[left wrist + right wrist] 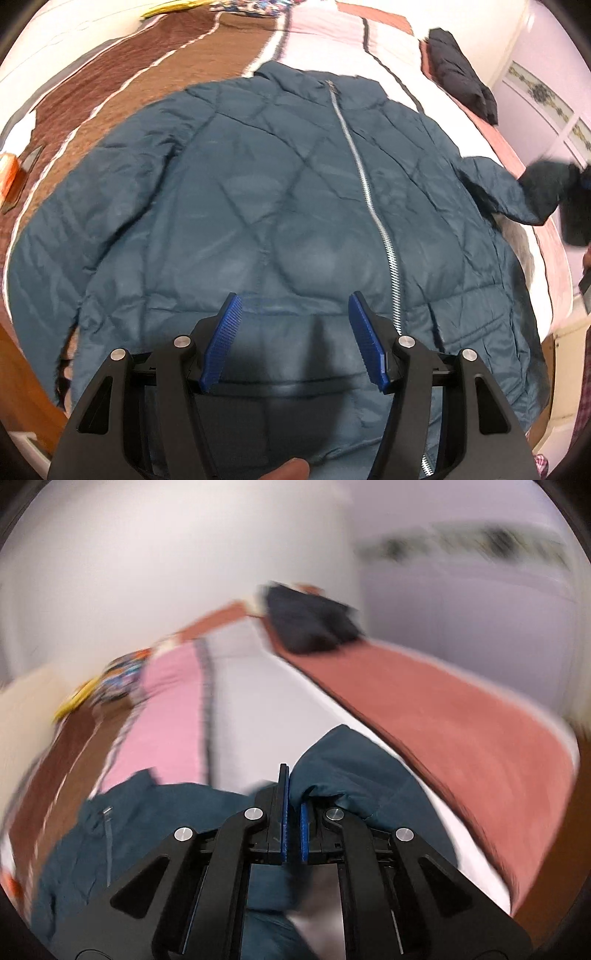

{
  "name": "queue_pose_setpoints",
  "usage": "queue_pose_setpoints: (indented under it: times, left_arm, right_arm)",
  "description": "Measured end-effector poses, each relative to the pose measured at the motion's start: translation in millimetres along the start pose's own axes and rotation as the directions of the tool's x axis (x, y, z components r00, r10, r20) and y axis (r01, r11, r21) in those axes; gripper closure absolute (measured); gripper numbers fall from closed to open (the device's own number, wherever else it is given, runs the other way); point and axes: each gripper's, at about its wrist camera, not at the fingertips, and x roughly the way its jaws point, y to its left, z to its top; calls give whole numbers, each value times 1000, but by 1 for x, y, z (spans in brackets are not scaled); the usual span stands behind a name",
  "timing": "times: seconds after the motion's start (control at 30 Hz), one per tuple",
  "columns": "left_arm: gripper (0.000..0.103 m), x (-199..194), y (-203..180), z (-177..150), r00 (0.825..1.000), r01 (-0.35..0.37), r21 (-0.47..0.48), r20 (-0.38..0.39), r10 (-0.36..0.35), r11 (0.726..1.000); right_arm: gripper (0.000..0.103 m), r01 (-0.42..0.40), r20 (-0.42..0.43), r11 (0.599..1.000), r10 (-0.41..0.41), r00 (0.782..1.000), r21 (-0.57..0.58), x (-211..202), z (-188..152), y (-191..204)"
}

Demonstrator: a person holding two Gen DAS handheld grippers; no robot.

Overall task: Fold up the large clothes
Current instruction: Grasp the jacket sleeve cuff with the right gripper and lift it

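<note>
A large teal quilted jacket [258, 192] with a silver zipper [365, 192] lies front up and zipped on the bed. My left gripper [293, 314] is open and empty, held just above the jacket's lower hem. My right gripper [291, 801] is shut on the jacket's right sleeve [343, 771] and lifts its end off the bed. In the left wrist view that sleeve [509, 192] stretches to the right toward the blurred right gripper [576, 206]. The right wrist view is motion-blurred.
The bed carries a striped blanket in brown [122, 96], white [332, 40] and pink-red [461, 731]. A folded black garment [461, 74] lies at the far right of the bed. A wooden bed edge [22, 376] runs at lower left. A lilac wall [535, 122] stands to the right.
</note>
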Motion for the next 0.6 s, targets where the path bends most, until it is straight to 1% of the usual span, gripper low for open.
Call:
queue_pose_setpoints:
  times: [0.03,0.1,0.13,0.17,0.23,0.3,0.37,0.43,0.47,0.5,0.53,0.57,0.6]
  left_arm:
    - [43,-2,5,1,1000,-4,-10,7,4,1000]
    - [43,-5,14,3,1000,-10,-30,21,11,1000]
    - [43,-7,20,4,999,-15,-40,29,17,999]
    - [43,-9,25,5,999,-20,-52,37,22,998]
    - [43,-13,40,6,998,-30,-88,50,34,996]
    - [43,-16,53,6,997,-40,-116,60,48,992]
    - [43,-18,65,7,996,-51,-139,65,60,989]
    - [43,-19,76,6,995,-59,-161,64,70,985]
    - [43,-20,80,4,995,-63,-169,63,75,984]
    - [43,-20,84,4,995,-65,-177,62,77,982]
    - [43,-20,89,3,995,-65,-182,63,77,981]
    - [43,-20,92,2,995,-65,-185,63,77,981]
    - [43,-20,95,2,995,-64,-188,64,77,980]
  right_arm:
    - [97,-31,7,998,31,999,-48,4,2,21]
    - [97,-115,6,974,118,993,-195,6,-2,77]
    - [97,-158,-8,951,161,987,-266,7,-10,104]
    - [97,-191,-24,930,193,981,-315,12,-18,127]
    - [97,-261,-78,875,252,965,-408,18,-41,172]
    - [97,-330,-153,803,293,944,-496,26,-75,219]
    - [97,-365,-221,749,291,931,-553,38,-109,250]
    - [97,-382,-301,702,244,922,-601,52,-145,272]
    - [97,-390,-334,686,222,916,-614,63,-155,285]
    - [93,-399,-366,666,198,909,-631,70,-169,291]
    - [83,-408,-392,646,179,902,-645,77,-179,294]
    - [78,-418,-405,635,177,897,-649,66,-194,288]
    - [68,-430,-414,631,184,891,-645,65,-197,286]
